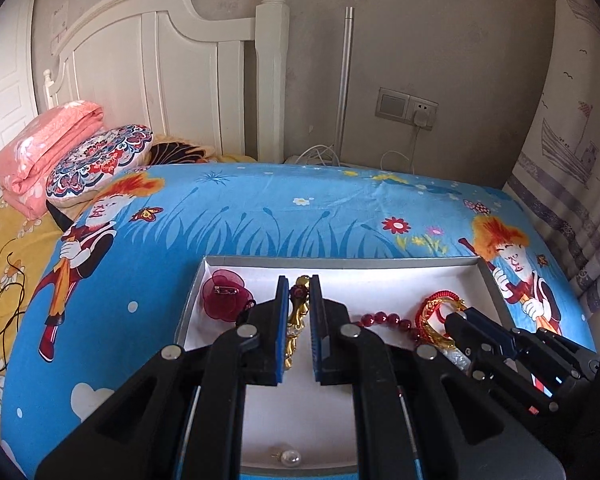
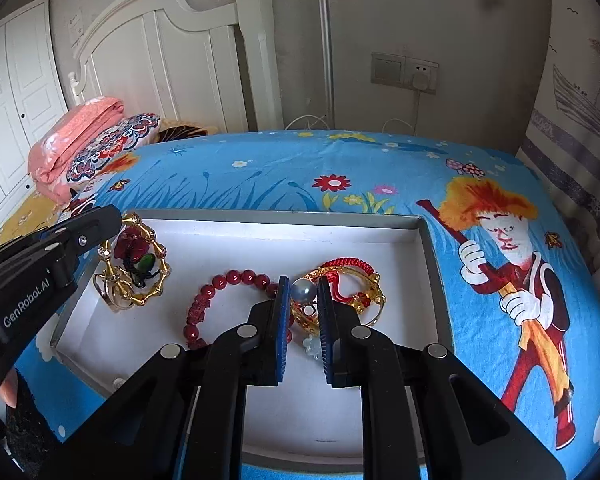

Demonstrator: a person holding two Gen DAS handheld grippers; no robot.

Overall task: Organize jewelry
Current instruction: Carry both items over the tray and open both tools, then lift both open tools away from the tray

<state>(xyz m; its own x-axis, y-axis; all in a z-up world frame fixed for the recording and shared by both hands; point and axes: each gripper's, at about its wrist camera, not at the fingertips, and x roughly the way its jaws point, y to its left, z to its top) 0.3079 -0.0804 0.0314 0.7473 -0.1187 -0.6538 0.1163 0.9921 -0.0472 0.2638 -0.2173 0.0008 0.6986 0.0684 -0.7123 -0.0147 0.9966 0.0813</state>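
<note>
Two grippers over the white tray point(image 2: 380, 226): left gripper point(image 1: 298, 304) clamps a gold bangle point(image 1: 296, 320); right gripper point(image 2: 302, 300) clamps a grey pearl point(image 2: 303, 289). We lower both gently toward 12 o'clock.

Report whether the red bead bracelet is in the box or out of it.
In. The red bead bracelet lies on the white floor inside the box.

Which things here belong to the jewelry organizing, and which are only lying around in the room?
Belong to the job:
- white tray
- gold bangle, held by left gripper
- grey pearl, between right gripper fingers
- red bead bracelet
- red cord bracelet
- red flower brooch

Just lying about:
- pink folded quilt
- patterned cushion
- wall charger
- curtain
</note>
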